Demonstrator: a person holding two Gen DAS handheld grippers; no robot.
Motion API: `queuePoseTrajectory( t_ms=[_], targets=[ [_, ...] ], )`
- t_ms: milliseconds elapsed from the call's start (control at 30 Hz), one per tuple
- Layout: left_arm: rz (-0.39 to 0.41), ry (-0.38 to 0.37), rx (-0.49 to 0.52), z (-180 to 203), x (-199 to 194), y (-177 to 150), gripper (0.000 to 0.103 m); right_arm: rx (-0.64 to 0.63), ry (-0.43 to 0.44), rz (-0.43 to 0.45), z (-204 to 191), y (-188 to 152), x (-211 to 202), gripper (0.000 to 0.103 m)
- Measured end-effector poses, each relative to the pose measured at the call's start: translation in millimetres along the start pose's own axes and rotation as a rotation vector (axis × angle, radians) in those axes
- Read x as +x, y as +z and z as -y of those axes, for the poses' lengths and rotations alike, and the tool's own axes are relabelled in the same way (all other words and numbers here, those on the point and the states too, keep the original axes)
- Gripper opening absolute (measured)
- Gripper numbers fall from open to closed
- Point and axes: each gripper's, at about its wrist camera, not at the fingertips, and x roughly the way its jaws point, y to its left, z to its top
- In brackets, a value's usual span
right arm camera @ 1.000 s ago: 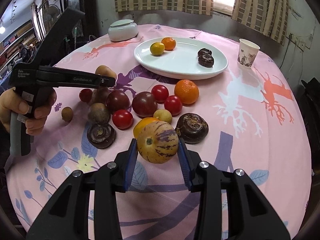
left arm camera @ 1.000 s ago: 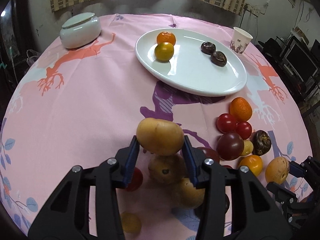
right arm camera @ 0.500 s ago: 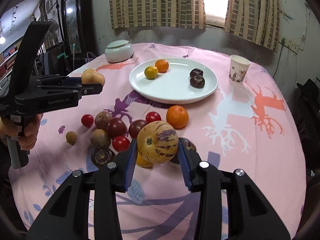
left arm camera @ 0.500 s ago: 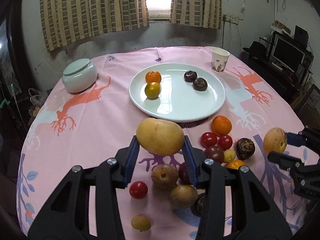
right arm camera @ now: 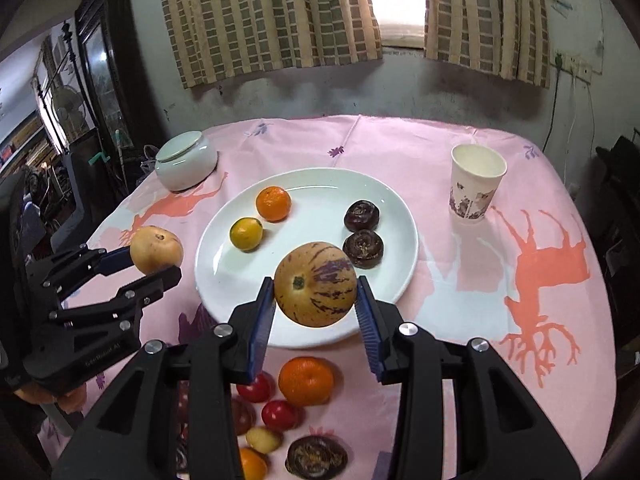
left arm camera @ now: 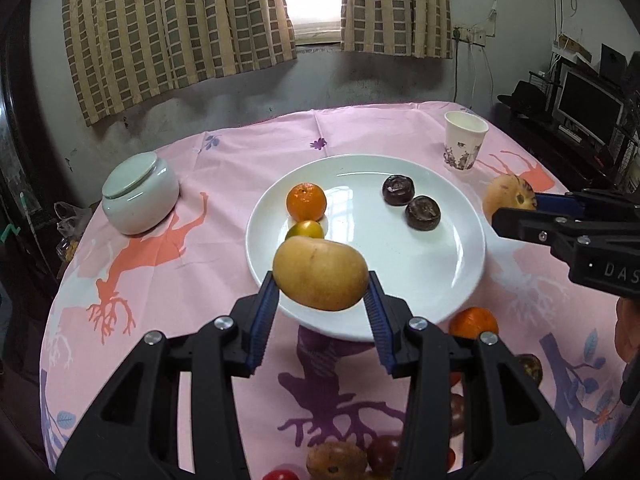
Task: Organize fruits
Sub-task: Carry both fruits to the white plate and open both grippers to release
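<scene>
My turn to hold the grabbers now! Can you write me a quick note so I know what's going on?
Left gripper: fingers shut on a plain yellow-brown fruit, held up at the near edge of the white plate.
Right gripper: fingers shut on a purple-striped yellow fruit, held up over the plate's near side.
Done: two orange fruits and two dark brown fruits sit on the plate.
Left: set down both held fruits, then sort the pile on the cloth in front of the plate.
</scene>
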Motion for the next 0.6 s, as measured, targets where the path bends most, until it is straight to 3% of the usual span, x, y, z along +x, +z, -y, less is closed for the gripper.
queuePoseTrajectory(
  t_ms=[267,600],
  targets=[
    [-0.129,0.016,-0.004,2,64,3,0.044,0.010,-0.029,-0.141,7,15,74,0.041],
    [-0.176,0.020,-0.039,-2,101,17,0.044,0.024,-0.043,-0.179,6,28,121,0.041]
  ],
)
